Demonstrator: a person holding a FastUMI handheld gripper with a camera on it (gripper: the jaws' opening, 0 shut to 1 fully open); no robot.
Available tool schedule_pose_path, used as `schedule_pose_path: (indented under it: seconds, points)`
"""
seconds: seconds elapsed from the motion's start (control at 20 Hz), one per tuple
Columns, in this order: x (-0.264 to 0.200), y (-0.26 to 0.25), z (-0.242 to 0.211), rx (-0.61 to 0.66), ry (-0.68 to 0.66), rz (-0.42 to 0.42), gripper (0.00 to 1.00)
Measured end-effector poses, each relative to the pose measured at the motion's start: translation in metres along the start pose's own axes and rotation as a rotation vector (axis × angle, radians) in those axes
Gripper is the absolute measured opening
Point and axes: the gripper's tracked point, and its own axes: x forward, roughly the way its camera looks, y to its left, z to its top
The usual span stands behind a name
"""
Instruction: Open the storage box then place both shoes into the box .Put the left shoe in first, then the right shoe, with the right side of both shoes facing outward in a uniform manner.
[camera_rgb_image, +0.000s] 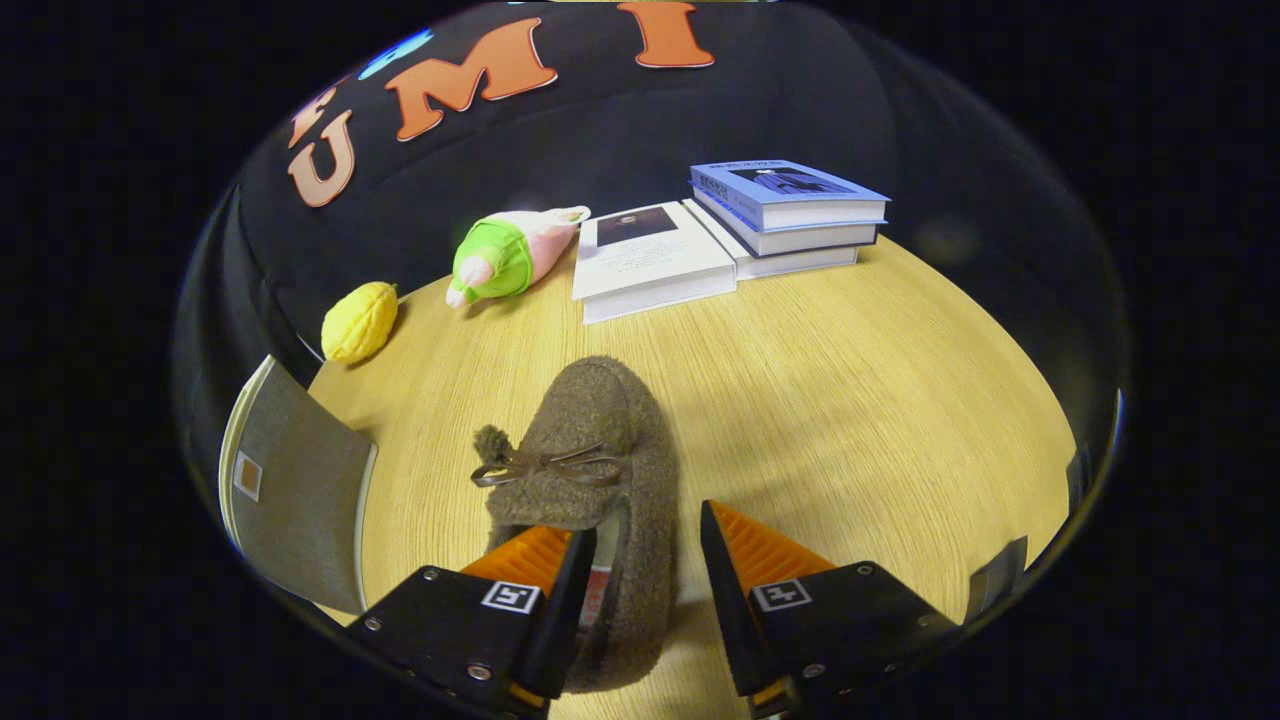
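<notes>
Gripper (640, 560): fingers spread, straddling the heel of a brown fuzzy shoe (590, 470) with bow, toe pointing far, on the wooden surface (850, 400). Near left: grey board (295, 490). Far left: yellow plush (360, 320), green-pink plush (505, 257). Far right: white book (650, 260), stacked blue books (790, 205).

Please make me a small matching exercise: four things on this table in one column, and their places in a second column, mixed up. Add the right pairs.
Things:
1. fuzzy brown shoe
2. yellow toy
3. blue book
4. grey folder

Places:
A. on top of the book stack, far beyond the fingers
B. heel between the open claw's fingers
C. near the table's far corner, beside the green-and-pink plush
D. beside the shoe, at the table's edge

Pairs: 1-B, 2-C, 3-A, 4-D
</notes>
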Motion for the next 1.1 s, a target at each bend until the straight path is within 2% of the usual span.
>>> schedule_pose_path:
  seconds: [0.1, 0.2, 0.3, 0.4, 0.7, 1.1]
  points:
    - [0.008, 0.006, 0.002, 0.086, -0.003, 0.037, 0.48]
    - [0.013, -0.002, 0.003, 0.137, -0.007, 0.012, 0.26]
    - [0.012, -0.005, 0.004, 0.166, -0.004, -0.017, 0.14]
    - [0.001, 0.000, 0.004, 0.194, 0.004, -0.013, 0.06]
    - [-0.037, 0.051, 0.033, 0.193, -0.061, 0.047, 0.05]
    - [-0.092, 0.175, 0.049, 0.121, -0.086, 0.228, 0.05]
